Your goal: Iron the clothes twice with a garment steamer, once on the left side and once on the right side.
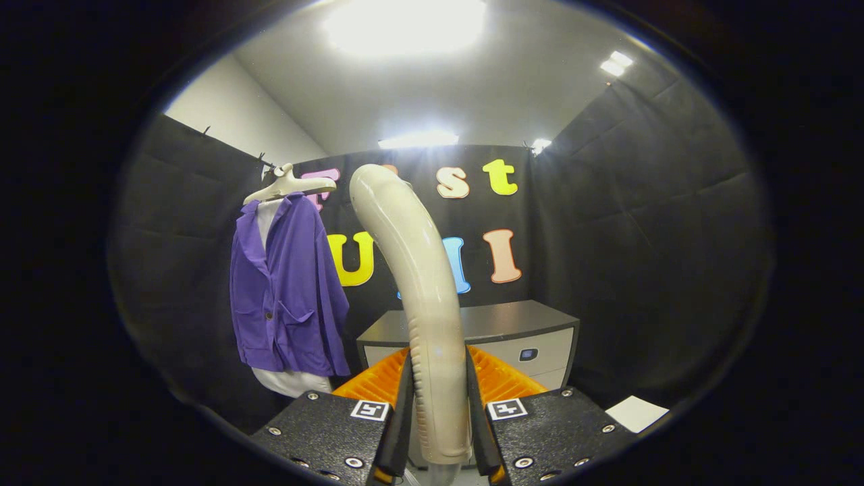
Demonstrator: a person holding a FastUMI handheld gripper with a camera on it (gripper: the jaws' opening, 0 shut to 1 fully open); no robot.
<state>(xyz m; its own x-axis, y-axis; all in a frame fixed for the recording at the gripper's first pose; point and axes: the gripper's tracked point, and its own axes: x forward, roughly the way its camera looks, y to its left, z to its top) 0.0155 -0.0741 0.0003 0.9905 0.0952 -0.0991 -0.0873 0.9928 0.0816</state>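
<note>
My gripper (437,405) is shut on the handle of a cream garment steamer (418,283), both fingers pressing its sides. The steamer rises between the fingers and curves up and to the left, its head well above them. A purple jacket (287,290) over a white garment hangs on a pale hanger (291,185) beyond the fingers and to their left, against the booth's wall. The steamer stands apart from the jacket, to its right.
A grey cabinet (513,320) with drawers stands ahead, behind the steamer. An orange ribbed thing (503,381) lies just beyond the fingers. A white sheet (638,412) lies low at the right. Black cloth walls close the booth on three sides.
</note>
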